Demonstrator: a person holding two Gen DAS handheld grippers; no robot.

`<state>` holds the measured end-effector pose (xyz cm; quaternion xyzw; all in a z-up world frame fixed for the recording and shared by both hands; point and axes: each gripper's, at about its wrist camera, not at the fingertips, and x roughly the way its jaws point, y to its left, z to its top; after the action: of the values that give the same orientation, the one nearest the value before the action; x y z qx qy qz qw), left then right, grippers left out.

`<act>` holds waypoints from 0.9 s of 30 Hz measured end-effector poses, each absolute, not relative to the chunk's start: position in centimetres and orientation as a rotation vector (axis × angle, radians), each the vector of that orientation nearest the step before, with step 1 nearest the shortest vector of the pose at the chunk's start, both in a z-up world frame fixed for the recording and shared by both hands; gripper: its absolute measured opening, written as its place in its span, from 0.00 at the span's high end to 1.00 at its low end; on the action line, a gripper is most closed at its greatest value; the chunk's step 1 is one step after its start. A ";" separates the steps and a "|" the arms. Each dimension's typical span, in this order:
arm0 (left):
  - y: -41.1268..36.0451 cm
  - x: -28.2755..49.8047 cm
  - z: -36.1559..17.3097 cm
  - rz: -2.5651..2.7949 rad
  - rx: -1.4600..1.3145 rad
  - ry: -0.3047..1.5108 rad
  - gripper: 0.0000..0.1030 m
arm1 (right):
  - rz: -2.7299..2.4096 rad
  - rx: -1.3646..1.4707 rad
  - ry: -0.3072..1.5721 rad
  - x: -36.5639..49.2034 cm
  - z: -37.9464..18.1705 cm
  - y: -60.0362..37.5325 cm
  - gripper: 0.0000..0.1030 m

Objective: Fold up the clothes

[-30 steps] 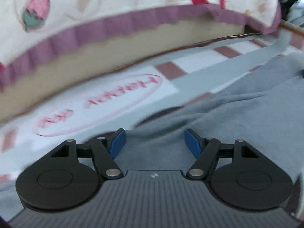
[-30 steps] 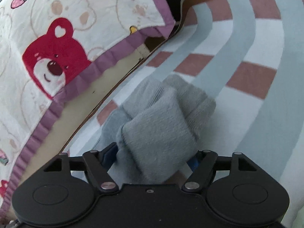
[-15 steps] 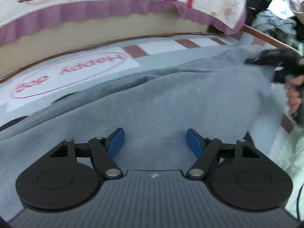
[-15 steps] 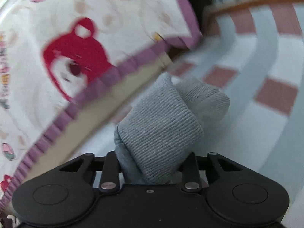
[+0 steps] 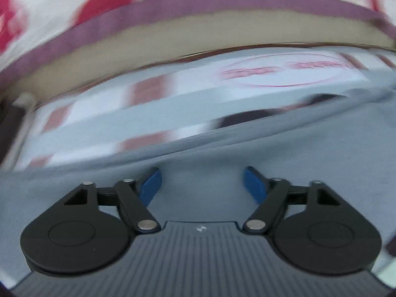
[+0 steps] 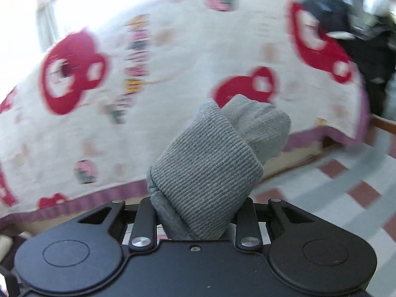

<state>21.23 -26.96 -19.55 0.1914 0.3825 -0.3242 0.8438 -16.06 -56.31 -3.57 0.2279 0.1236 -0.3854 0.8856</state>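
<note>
Bed cover [image 6: 173, 94], white with red bear prints and a purple hem, fills the space ahead of and above both claws; blurred in both views. At least four red bears countable from the right wrist.

Mat [image 5: 153, 113], striped pale blue and white with red-brown blocks, lies under both claws; a pink oval with lettering [image 5: 292, 74] sits ahead and right of the left claw.

One grey garment [image 5: 284, 153] spread flat on the mat, directly below and ahead of the left claw, running off to its right. A dark opening [image 5: 247, 120] shows at its far edge.

Dark clutter [image 6: 346, 24], far upper right of the right claw, too blurred to name.

Left claw [image 5: 202, 185]: jaws opening, two blue pads [image 5: 151, 185] wide apart above the grey cloth, nothing pinched between them.

Right claw [image 6: 195, 212]: clenched on one bunched grey ribbed cuff [image 6: 210, 163], which stands up between the jaws, lifted clear of the mat and blocking the centre of that view. Pads hidden behind the cloth.
</note>
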 end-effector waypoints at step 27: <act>-4.4 24.7 -18.4 -0.401 -0.262 0.809 0.25 | -0.205 0.159 0.406 15.4 -8.2 -26.0 0.74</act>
<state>24.74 -4.36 -18.39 -0.1261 0.3900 -0.1930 0.8915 15.36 -26.03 -8.25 0.0787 0.2011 -0.1015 0.9711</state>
